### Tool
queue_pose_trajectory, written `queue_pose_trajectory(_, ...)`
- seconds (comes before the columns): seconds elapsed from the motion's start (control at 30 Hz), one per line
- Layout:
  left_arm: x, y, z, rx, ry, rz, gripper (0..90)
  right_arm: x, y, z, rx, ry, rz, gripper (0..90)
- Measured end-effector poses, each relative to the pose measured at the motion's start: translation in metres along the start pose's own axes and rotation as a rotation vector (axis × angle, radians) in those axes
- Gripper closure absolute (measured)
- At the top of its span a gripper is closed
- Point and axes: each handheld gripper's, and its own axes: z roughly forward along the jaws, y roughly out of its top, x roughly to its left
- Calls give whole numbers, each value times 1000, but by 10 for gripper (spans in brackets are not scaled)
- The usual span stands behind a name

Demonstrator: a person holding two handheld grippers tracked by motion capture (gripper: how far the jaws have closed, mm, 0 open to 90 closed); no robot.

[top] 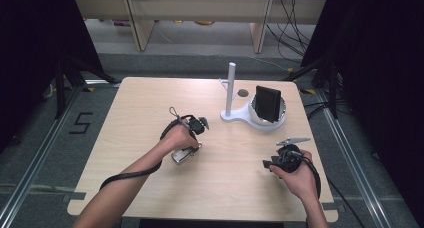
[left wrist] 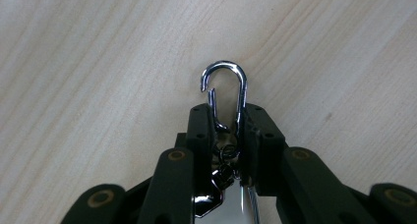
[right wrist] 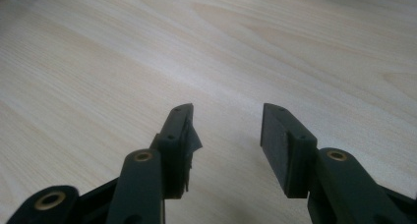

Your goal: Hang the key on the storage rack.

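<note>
Your left gripper [left wrist: 227, 123] has its fingers [left wrist: 200, 130] clamped on the chrome snap hook [left wrist: 225, 94], low over the tabletop [left wrist: 98, 62] near its middle. Grasp made; lifting looks next, likely toward the white stand [top: 231, 90]. The hook's long axis runs straight out along the fingers, curved end leading. Your right gripper [right wrist: 226, 130] waits, fingers wide and empty.
</note>
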Motion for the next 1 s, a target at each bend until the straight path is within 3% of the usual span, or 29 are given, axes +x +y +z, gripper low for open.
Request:
queue_pose_trajectory(0.03,-2,-1,0,-20,-1,-19,744,0,0,0,-1,1,-1,566)
queue_pose_trajectory(0.07,-1,-3,0,-32,2,-3,744,0,0,-1,0,0,0,566)
queue_pose_trajectory(0.27,-1,-12,-7,-135,5,-6,744,1,0,0,-2,0,1,565)
queue_pose_trajectory(0.47,1,-23,-17,-275,25,-28,745,1,-1,0,0,-1,1,566)
queue_pose_trajectory(0.5,2,-25,-18,-313,32,-53,744,1,-1,0,0,-1,2,565)
queue_pose_trajectory(0.57,4,-28,-20,-351,32,-59,744,1,-1,0,0,-1,1,566)
queue_pose_trajectory(0.77,7,-34,-26,-430,43,-77,744,2,-1,0,-3,-3,7,565)
queue_pose_trajectory(1.0,9,-38,-32,-554,92,-96,745,2,-1,1,-4,-3,4,565)
